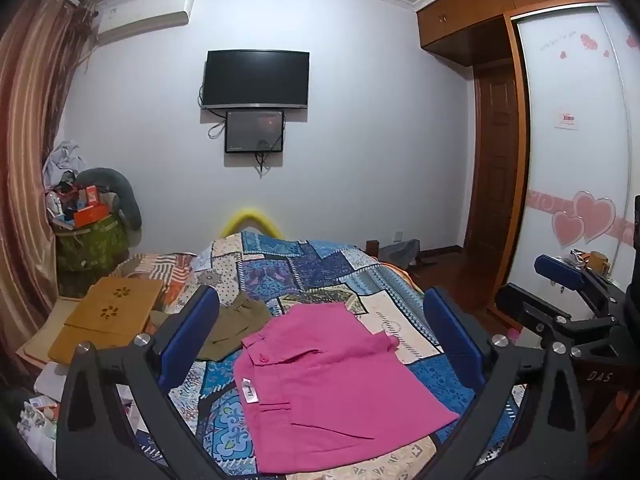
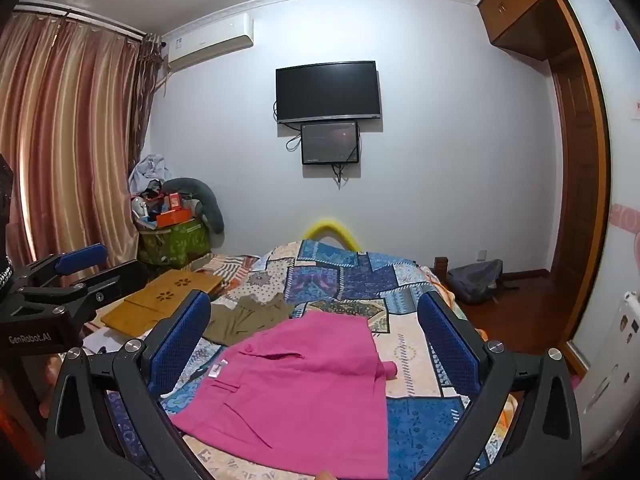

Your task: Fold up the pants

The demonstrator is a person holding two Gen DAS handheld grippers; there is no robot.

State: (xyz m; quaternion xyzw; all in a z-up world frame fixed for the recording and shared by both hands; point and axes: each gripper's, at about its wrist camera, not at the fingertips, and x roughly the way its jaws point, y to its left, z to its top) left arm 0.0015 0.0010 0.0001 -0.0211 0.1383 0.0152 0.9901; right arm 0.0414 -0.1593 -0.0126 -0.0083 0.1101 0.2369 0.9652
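Observation:
Pink pants (image 1: 336, 384) lie folded into a compact rectangle on the patchwork bedspread (image 1: 280, 268); they also show in the right wrist view (image 2: 304, 392). A small flap sticks out at their right edge (image 2: 390, 370). My left gripper (image 1: 320, 332) hovers above them, open and empty, with blue pads (image 1: 192, 328) wide apart. My right gripper (image 2: 316, 332) is also open and empty above the pants. The right gripper shows at the right edge of the left wrist view (image 1: 560, 276); the left gripper shows at the left of the right wrist view (image 2: 80, 258).
An olive garment (image 1: 236, 324) lies just beyond the pink pants. A mustard folding board (image 1: 108, 316) rests at the bed's left. A cluttered green bag (image 1: 92, 236) stands by the curtain. A grey backpack (image 2: 476, 276) sits on the floor, right. A wardrobe (image 1: 568, 140) lines the right wall.

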